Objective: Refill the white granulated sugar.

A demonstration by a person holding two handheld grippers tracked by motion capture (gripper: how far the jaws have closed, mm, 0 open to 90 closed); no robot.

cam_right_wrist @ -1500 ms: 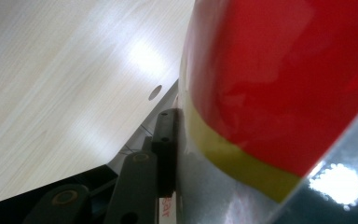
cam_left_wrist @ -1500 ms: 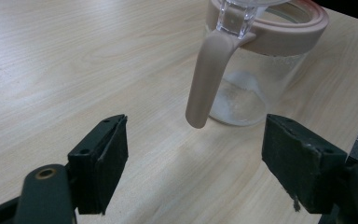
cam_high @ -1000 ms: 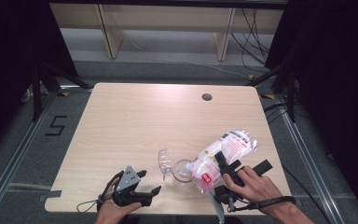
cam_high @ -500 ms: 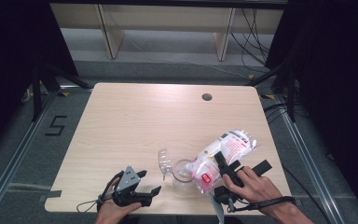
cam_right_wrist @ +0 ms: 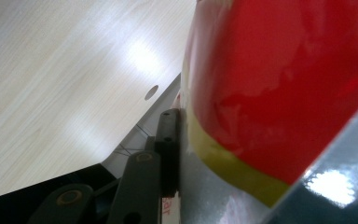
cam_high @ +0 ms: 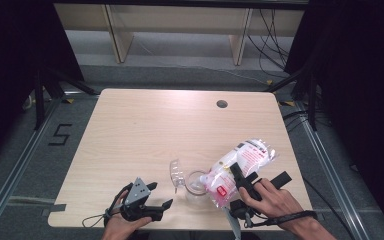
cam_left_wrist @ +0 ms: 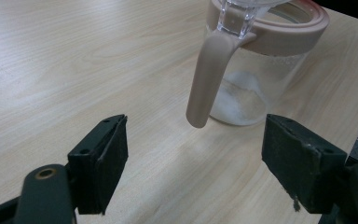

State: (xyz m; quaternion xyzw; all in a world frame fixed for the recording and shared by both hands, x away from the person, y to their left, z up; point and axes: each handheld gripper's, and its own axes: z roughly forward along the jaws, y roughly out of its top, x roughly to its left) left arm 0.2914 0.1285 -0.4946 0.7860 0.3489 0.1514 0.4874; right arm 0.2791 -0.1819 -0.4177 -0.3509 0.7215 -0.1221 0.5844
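Note:
A clear jar (cam_high: 196, 183) with a beige rim stands near the table's front edge, its clear lid (cam_high: 175, 173) swung open to the left. In the left gripper view the jar (cam_left_wrist: 256, 79) holds a little white powder, and a beige clasp (cam_left_wrist: 207, 79) hangs from its rim. A plastic bag (cam_high: 242, 162) with red print leans over the jar's right side. My right gripper (cam_high: 252, 177) is shut on the bag; its black finger (cam_right_wrist: 168, 140) presses against the bag's red and yellow film (cam_right_wrist: 279, 93). My left gripper (cam_high: 161, 196) rests open at the front left, its gripper (cam_left_wrist: 196, 172) aimed at the jar with nothing between the pads.
The wooden table (cam_high: 145, 130) has a round cable hole (cam_high: 222, 104) at the back right. Shelving legs and cables lie on the floor behind it. Metal rails run along both sides of the table.

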